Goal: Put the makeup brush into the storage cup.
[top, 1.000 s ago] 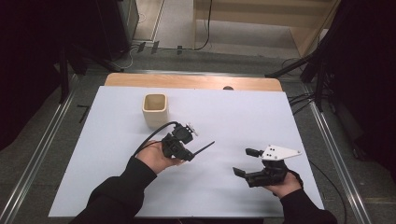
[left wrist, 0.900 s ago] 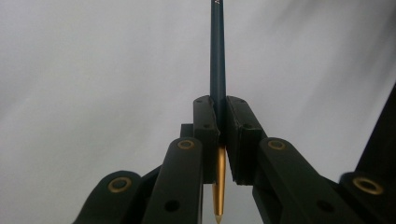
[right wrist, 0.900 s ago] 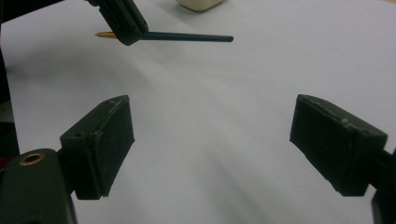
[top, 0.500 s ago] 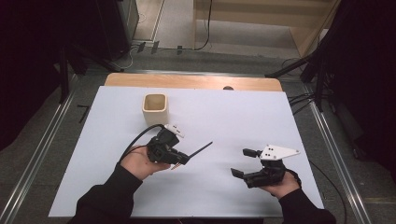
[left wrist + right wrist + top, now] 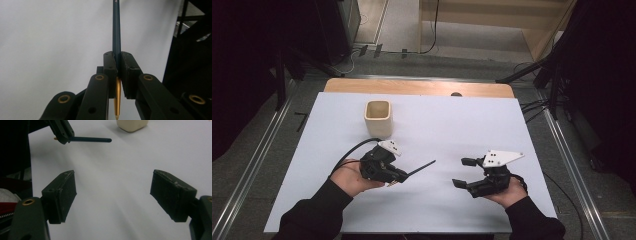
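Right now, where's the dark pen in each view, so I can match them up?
High view: pen left of centre, clamped in the left gripper.
Left gripper view: pen runs up the middle.
Right gripper view: pen top left, lying level.
Shared landmark: cream cup.

My slim dark-blue pen with a gold tip is pinched near its gold end, lying roughly level above the white tabletop

1. Both sleeves black, long, reaching the wrists.
2. Left gripper: black body, small grey plate on top, black cable looping off its left side.
3. Right gripper: black, grey three-cornered plate with dark screws.
4. Jaw arms carry brass-coloured bushings; pads matte black.
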Demonstrator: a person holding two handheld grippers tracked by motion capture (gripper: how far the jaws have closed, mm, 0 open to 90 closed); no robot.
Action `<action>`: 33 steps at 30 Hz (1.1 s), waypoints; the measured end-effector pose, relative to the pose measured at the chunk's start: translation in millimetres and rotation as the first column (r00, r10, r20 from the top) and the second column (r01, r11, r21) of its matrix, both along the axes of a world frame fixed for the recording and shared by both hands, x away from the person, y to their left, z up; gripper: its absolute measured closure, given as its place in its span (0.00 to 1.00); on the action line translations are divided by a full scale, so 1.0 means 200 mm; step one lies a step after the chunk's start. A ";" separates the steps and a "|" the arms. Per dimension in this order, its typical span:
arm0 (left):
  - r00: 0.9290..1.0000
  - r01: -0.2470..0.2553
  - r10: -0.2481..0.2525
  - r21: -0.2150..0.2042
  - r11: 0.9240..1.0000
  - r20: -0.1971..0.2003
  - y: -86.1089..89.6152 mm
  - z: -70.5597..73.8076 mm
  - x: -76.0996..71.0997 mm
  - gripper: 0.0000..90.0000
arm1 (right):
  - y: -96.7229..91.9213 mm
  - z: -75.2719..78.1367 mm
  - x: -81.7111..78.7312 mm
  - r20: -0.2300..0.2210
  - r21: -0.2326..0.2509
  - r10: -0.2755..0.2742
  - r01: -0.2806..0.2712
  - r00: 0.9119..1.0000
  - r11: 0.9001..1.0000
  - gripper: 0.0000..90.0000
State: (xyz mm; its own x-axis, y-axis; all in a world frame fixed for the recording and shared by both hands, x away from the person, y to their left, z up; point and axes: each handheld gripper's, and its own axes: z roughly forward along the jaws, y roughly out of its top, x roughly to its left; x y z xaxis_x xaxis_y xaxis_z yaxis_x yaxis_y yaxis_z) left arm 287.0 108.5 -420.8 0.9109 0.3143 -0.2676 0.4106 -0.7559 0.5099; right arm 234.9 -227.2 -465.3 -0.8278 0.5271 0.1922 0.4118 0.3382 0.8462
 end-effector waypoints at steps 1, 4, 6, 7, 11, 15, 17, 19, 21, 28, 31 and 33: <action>1.000 0.009 -0.009 0.006 1.000 -0.001 0.00 0.00 0.00 0.93 | 0.00 0.01 0.01 0.001 0.005 0.014 -0.014 1.000 1.000 0.26; 0.999 0.037 -0.037 0.009 0.999 -0.011 0.01 0.02 0.01 0.93 | 0.02 0.04 0.03 0.006 0.004 0.065 -0.065 0.998 0.998 0.27; 0.999 0.047 -0.047 0.004 0.999 -0.007 0.01 0.02 0.02 0.93 | 0.04 0.05 0.05 0.003 0.003 0.086 -0.086 0.996 0.996 0.25; 0.998 0.058 -0.058 0.007 0.998 -0.005 0.01 0.03 0.02 0.93 | 0.05 0.05 0.06 0.000 0.001 0.094 -0.094 0.996 0.996 0.24; 0.996 0.091 -0.091 0.011 0.996 0.007 0.01 0.03 0.02 0.93 | 0.11 0.06 0.10 -0.017 -0.019 0.137 -0.137 0.990 0.990 0.23; 0.992 0.124 -0.124 0.032 0.992 -0.005 0.01 0.01 0.03 0.93 | 0.16 0.07 0.12 -0.030 -0.045 0.195 -0.196 0.980 0.980 0.22; 0.990 0.138 -0.138 0.035 0.990 -0.012 0.01 0.01 0.03 0.93 | 0.19 0.08 0.14 -0.041 -0.060 0.231 -0.233 0.972 0.971 0.23; 0.986 0.166 -0.166 0.044 0.985 -0.020 0.01 0.00 0.03 0.93 | 0.22 0.08 0.15 -0.048 -0.067 0.261 -0.263 0.964 0.962 0.24; 0.982 0.190 -0.189 0.053 0.980 -0.033 0.01 0.00 0.03 0.93 | 0.24 0.08 0.16 -0.056 -0.071 0.294 -0.297 0.954 0.952 0.25; 0.968 0.252 -0.250 0.074 0.965 -0.040 -0.03 0.00 0.03 0.93 | 0.33 0.06 0.19 -0.092 -0.107 0.373 -0.381 0.923 0.918 0.27; 0.957 0.291 -0.290 0.091 0.952 -0.033 -0.05 0.00 0.03 0.93 | 0.36 0.06 0.20 -0.105 -0.120 0.396 -0.407 0.912 0.905 0.29; 0.952 0.307 -0.305 0.101 0.946 -0.035 -0.05 0.00 0.03 0.93 | 0.38 0.05 0.21 -0.116 -0.120 0.408 -0.421 0.905 0.899 0.31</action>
State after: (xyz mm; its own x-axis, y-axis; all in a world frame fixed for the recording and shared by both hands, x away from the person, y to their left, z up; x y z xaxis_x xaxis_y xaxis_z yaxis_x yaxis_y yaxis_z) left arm 292.9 97.6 -420.6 0.9628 0.0480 -0.2660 0.1597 -0.8949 0.4167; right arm 275.9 -151.0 -455.0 -0.9607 0.1663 0.2223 0.2774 0.6059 0.7456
